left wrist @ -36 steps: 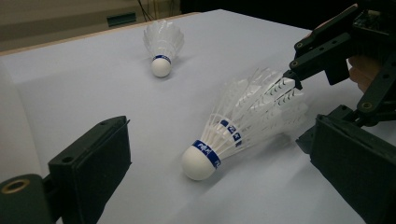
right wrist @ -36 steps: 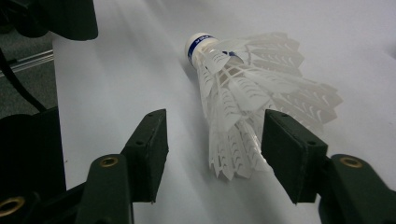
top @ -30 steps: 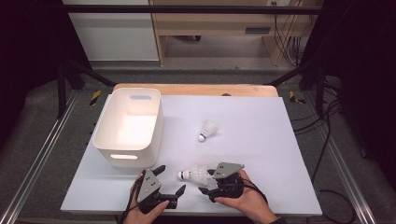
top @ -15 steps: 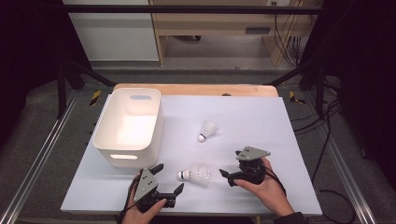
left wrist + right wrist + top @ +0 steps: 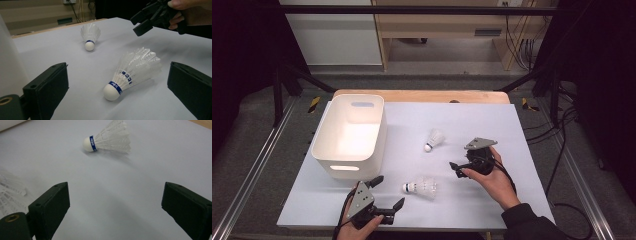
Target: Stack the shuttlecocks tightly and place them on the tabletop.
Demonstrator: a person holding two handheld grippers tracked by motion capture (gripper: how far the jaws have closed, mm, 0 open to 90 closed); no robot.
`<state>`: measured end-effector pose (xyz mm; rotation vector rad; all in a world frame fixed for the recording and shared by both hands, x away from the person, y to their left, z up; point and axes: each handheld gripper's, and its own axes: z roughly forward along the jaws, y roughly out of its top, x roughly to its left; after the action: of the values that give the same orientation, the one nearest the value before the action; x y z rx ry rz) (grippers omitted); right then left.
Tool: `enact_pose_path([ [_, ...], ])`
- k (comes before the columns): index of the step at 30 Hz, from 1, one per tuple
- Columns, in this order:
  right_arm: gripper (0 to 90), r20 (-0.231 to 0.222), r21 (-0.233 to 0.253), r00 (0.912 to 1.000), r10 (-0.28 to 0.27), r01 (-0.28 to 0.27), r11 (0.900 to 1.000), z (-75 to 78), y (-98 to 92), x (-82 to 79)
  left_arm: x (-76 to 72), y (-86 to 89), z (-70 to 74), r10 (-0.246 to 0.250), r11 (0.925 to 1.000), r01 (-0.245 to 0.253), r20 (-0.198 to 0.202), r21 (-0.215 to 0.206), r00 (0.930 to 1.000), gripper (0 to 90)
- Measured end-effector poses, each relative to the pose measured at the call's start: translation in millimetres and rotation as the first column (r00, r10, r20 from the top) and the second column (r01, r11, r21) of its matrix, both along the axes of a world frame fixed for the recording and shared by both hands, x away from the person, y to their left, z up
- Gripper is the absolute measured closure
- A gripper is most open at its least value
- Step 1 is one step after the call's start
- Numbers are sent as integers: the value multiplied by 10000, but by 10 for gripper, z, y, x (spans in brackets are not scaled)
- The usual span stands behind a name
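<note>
The left hand-held gripper (image 5: 386,194) is held wide apart at the front edge of the desk (image 5: 492,120), with the near shuttlecock (image 5: 421,187) lying on its side just ahead of it. The right hand-held gripper (image 5: 455,168) is also spread wide, aimed at the far shuttlecock (image 5: 434,139), well apart from it. A white bin (image 5: 350,134) is seen at the left.

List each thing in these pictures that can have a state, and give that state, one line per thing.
Left gripper: open, empty, near shuttlecock ahead of its jaws.
Right gripper: open, empty, aimed at far shuttlecock.
Near shuttlecock: lying on its side, untouched.
Far shuttlecock: lying on its side, untouched.
White bin: upright, nothing visible inside.
</note>
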<state>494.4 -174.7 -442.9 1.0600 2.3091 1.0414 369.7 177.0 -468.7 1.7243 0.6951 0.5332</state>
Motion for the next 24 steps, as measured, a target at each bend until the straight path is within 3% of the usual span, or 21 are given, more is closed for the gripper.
enact_pose_path([
  [7,81,-132,-140,9998,-116,114,9998,47,38,202,4,15,-1,107,9999,-107,-33,-123,9999,33],
  [13,83,-286,280,9968,-746,754,9968,55,21,402,1,0,-3,36,9999,-36,-22,-96,10000,33],
  [16,84,-312,456,9951,-944,957,9944,58,9,454,3,9,-1,49,9999,-49,-21,-134,10000,33],
  [24,87,-148,288,9926,-1208,1212,9922,78,18,528,9,29,-1,105,9994,-108,-89,-332,9999,32],
])
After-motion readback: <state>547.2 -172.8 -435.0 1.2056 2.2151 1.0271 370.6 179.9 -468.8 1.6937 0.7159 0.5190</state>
